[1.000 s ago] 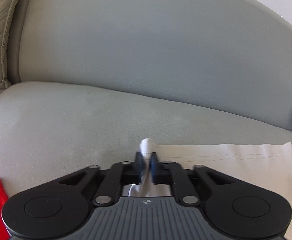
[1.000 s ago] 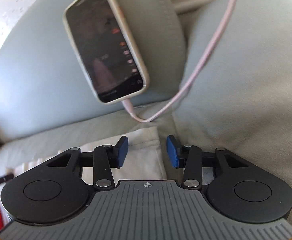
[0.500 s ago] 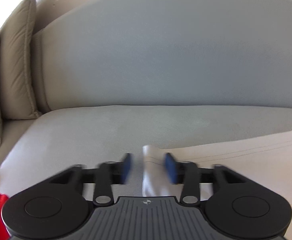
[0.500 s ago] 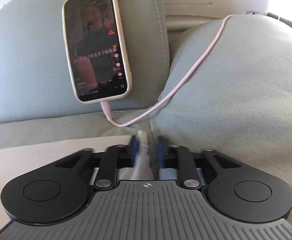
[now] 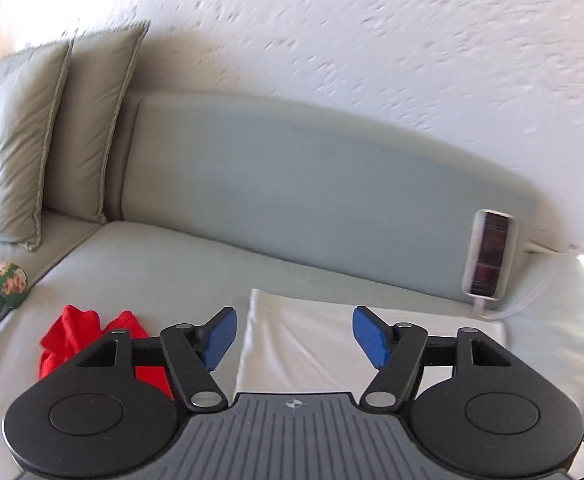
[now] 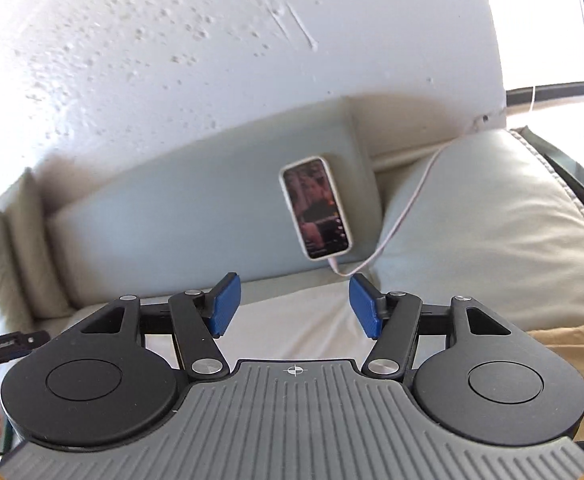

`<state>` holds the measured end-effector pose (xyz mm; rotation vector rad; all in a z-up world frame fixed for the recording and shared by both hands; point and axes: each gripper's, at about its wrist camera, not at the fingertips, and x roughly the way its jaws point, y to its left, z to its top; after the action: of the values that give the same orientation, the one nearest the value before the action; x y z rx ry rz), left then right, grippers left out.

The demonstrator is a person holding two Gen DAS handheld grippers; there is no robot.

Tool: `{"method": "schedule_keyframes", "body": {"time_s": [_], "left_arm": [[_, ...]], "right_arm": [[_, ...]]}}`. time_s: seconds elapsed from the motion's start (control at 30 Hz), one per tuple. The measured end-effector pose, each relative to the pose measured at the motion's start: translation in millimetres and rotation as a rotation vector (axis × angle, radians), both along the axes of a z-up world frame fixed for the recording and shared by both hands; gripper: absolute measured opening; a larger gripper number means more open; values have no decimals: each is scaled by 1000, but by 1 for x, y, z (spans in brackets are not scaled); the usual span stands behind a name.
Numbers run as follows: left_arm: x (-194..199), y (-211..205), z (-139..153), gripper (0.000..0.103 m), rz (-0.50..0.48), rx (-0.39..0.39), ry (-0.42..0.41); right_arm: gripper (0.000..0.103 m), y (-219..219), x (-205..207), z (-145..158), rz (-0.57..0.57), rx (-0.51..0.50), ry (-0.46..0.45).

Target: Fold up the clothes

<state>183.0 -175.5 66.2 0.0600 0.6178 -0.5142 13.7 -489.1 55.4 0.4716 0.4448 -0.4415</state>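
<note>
A white garment (image 5: 304, 344) lies flat and folded on the grey sofa seat, also visible in the right wrist view (image 6: 292, 320). A crumpled red garment (image 5: 84, 340) lies to its left. My left gripper (image 5: 294, 338) is open and empty, raised above the white garment's left part. My right gripper (image 6: 292, 306) is open and empty, raised above the garment's right part.
A phone (image 5: 490, 254) leans on the sofa backrest (image 5: 292, 200), on a pink cable (image 6: 408, 208). Beige cushions (image 5: 52, 132) stand at the left, a large cushion (image 6: 492, 232) at the right. A green stick with a floral ball (image 5: 6, 280) lies far left. A tan cloth (image 6: 572, 344) is at right.
Both grippers let go of the white garment's edge, opened wide and lifted up and back from the sofa. The garment now lies flat.
</note>
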Motion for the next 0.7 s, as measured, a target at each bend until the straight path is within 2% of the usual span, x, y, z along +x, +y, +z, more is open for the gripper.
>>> {"method": "schedule_keyframes", "body": {"time_s": [0.07, 0.13, 0.23, 0.27, 0.3, 0.37, 0.4, 0.43, 0.5, 0.57, 0.6, 0.7], "left_arm": [[-43, 8, 3, 75, -55, 34, -15], [-82, 11, -9, 75, -110, 66, 27], [-132, 11, -47, 75, -166, 90, 114], [-137, 13, -71, 74, -166, 108, 141], [-143, 12, -92, 72, -151, 130, 168], [-157, 7, -133, 67, -117, 174, 223], [-161, 4, -152, 59, -95, 191, 264], [-163, 3, -167, 53, -74, 200, 305], [-178, 8, -181, 54, -37, 181, 258], [-192, 7, -182, 55, -61, 226, 208], [-197, 9, -181, 54, -68, 239, 212], [-207, 19, -178, 55, -103, 288, 303]], "right_arm": [[64, 22, -34, 17, 37, 0, -26], [80, 41, -69, 23, 58, 28, -37], [81, 66, -114, 4, 83, 108, -32], [81, 75, -124, -9, 91, 132, -18], [77, 83, -131, -27, 97, 149, 0], [52, 99, -143, -61, 109, 185, 40], [35, 104, -142, -81, 116, 214, 69], [27, 108, -137, -103, 123, 251, 99], [22, 114, -129, -139, 116, 293, 157], [22, 123, -126, -166, 112, 258, 229], [24, 129, -129, -174, 117, 227, 259], [23, 143, -150, -186, 116, 200, 316]]}}
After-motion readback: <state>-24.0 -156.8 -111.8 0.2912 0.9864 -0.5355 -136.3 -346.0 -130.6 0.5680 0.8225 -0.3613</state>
